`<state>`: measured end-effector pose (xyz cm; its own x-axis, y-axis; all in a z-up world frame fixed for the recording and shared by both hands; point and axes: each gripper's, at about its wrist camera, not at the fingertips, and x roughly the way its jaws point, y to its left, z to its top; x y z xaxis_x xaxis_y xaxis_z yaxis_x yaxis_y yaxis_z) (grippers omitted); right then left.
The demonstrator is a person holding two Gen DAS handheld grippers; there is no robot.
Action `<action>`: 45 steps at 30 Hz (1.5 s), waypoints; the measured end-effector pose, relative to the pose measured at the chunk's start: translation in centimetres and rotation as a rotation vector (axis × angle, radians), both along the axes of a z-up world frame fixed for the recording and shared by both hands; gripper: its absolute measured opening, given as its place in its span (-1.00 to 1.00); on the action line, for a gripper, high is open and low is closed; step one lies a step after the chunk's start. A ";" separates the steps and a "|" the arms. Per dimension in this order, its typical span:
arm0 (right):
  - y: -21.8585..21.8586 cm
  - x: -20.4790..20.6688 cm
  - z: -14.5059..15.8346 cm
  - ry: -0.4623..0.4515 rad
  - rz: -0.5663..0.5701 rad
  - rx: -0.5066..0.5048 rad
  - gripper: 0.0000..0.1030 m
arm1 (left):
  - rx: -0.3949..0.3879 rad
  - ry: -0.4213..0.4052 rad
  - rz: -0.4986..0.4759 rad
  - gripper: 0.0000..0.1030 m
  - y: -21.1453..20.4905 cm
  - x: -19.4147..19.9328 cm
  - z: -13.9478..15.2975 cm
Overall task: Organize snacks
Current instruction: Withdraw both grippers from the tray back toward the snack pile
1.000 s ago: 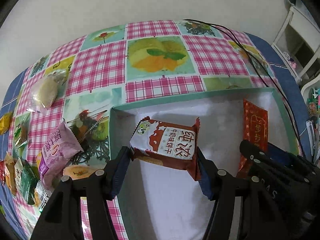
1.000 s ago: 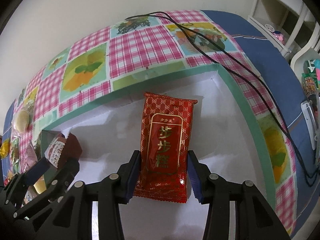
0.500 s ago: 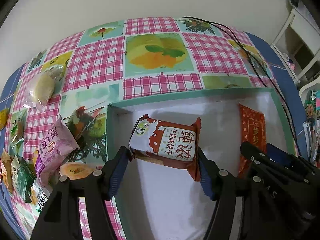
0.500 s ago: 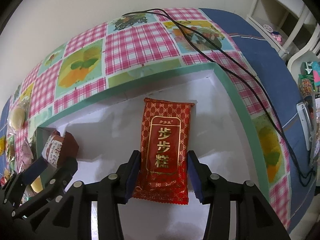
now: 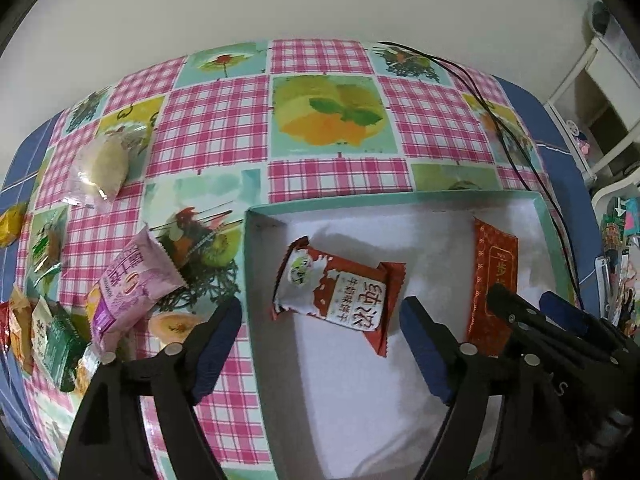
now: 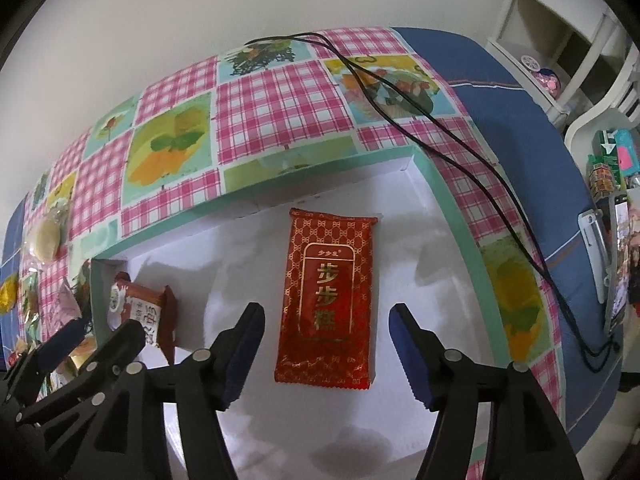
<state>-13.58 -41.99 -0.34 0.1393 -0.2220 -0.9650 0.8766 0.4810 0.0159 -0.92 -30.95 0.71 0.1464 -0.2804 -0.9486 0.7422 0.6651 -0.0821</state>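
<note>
White-lined box [image 6: 452, 216] holds both released snacks: biscuit packet [image 5: 340, 292] and red cake packet [image 6: 328, 300]. Left gripper [image 5: 320, 344] and right gripper [image 6: 324, 344] are opening, apparently clear; lifting carelessly could snag a wrapper.

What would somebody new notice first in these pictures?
A white box with a green rim sits on a pink checked tablecloth. Two packets lie inside it: a long red one on the right and a brown-and-white one on the left. More snacks wait outside, to the left.
</note>
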 end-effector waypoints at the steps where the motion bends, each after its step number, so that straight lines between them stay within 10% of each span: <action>1: 0.3 -0.1 0.0 0.006 0.003 -0.001 0.34 | 0.004 -0.001 0.006 0.67 0.1 0.1 0.0; 23: 4.0 -0.6 0.6 0.045 0.059 -0.003 1.00 | 0.046 0.003 0.116 0.86 5.2 1.1 0.3; 45: 7.4 -1.5 0.3 0.041 0.121 -0.025 1.00 | 0.045 -0.020 0.195 0.87 10.7 1.0 -0.3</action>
